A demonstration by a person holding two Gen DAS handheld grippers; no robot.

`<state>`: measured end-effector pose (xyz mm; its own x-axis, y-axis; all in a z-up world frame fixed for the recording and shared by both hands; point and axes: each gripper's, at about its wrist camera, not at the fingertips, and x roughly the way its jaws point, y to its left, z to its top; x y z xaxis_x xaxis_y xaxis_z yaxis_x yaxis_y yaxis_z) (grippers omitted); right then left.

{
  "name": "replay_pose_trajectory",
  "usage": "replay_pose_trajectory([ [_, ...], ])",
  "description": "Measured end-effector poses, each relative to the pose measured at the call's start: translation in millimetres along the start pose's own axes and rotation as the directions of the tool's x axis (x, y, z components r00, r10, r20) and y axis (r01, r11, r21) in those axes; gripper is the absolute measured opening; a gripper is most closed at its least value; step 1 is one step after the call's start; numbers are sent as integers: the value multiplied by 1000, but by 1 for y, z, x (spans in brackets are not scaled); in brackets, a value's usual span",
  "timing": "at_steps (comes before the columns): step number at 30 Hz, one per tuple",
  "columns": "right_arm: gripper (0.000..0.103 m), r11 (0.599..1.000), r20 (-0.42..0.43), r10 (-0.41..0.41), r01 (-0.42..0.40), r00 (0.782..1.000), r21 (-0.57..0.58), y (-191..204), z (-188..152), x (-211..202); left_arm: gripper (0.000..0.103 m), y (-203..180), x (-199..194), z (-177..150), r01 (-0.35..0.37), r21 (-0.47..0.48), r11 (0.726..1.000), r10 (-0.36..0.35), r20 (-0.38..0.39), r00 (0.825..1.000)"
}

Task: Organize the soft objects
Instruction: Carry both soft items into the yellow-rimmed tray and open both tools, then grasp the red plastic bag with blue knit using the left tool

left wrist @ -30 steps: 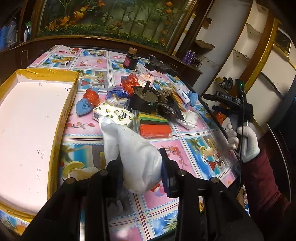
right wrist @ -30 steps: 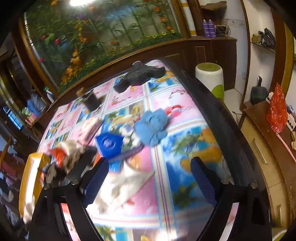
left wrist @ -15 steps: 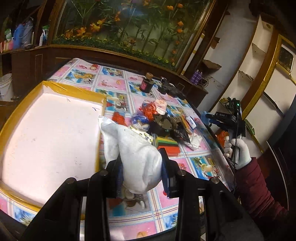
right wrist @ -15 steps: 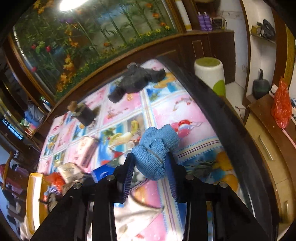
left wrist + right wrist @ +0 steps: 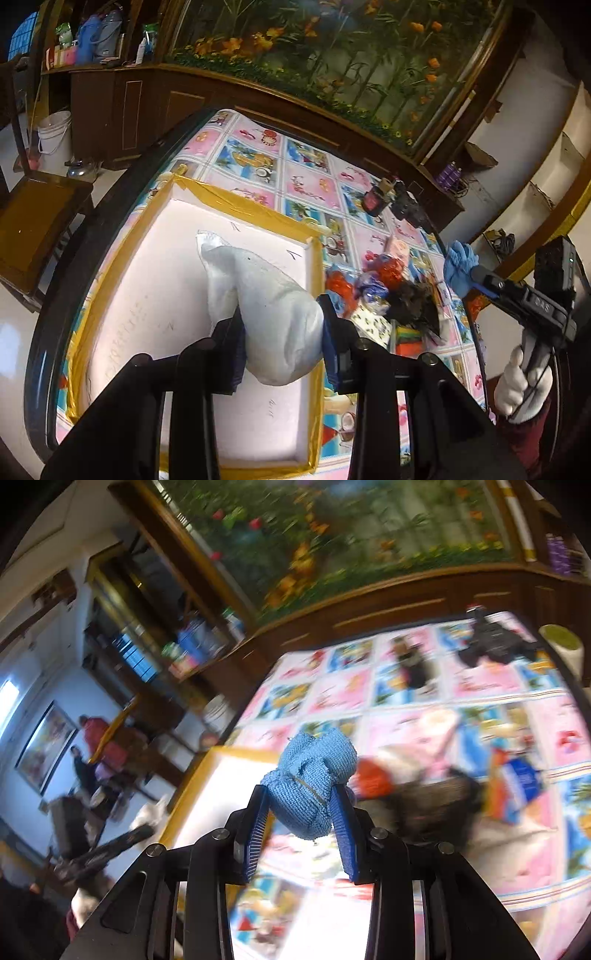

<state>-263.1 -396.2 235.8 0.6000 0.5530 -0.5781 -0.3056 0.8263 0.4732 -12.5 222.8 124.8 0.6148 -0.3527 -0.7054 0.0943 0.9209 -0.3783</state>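
The left claw [image 5: 282,334] is closed on a white sock [image 5: 266,306], held above the tray [image 5: 243,206] for dropping. The right claw [image 5: 301,808] grips a blue cloth [image 5: 310,775], carried above the surface [image 5: 480,686].

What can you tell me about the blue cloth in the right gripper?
The blue cloth is a knitted or terry-looking fabric, bunched into a rounded knot-like wad. The right gripper is shut on its lower part, both blue pads pressing its sides, so it is off the table. Its top bulges above the fingertips. In the left wrist view it shows beyond the clutter pile.
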Motion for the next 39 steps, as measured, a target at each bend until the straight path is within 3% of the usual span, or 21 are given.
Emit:
replay_pose_trajectory([
  [3, 34, 998, -66, 43, -45, 997, -33, 32, -2, 49, 31, 10, 27, 13, -10, -19, 1000, 10, -1, 1000],
  [6, 34, 997, -125, 63, -68, 990, -36, 53, 3, 99, 31, 25, 52, 17, 33, -65, 997, -35, -25, 999],
  [15, 34, 999, -224, -5, -6, 975, -47, 80, 36, 233, 32, 62, 118, 34, 122, -215, 969, -142, -82, 986],
  [19, 35, 998, -257, -34, 21, 966, -52, 78, 37, 259, 49, 67, 129, 39, 169, -237, 957, -190, -71, 979],
  [21, 39, 998, -267, -48, 35, 963, -54, 77, 39, 272, 64, 70, 133, 40, 199, -261, 945, -224, -72, 972],
  [25, 40, 998, -258, -54, 43, 965, -48, 72, 40, 269, 66, 76, 133, 42, 220, -295, 930, -250, -69, 966],
  [30, 45, 997, -207, -56, 42, 977, -72, 75, 40, 249, 66, 68, 112, 41, 212, -277, 937, -236, -55, 970],
  [32, 46, 997, -179, -44, 31, 983, -77, 71, 37, 226, 66, 55, 95, 37, 211, -239, 948, -229, -49, 972],
  [36, 63, 995, -79, -43, 35, 996, -94, 54, 27, 169, 69, 17, 73, 21, 195, -127, 973, -203, -56, 978],
  [39, 69, 993, 9, -72, 73, 997, -94, 29, 14, 120, 72, -23, 71, 3, 166, -23, 986, -167, -83, 982],
])
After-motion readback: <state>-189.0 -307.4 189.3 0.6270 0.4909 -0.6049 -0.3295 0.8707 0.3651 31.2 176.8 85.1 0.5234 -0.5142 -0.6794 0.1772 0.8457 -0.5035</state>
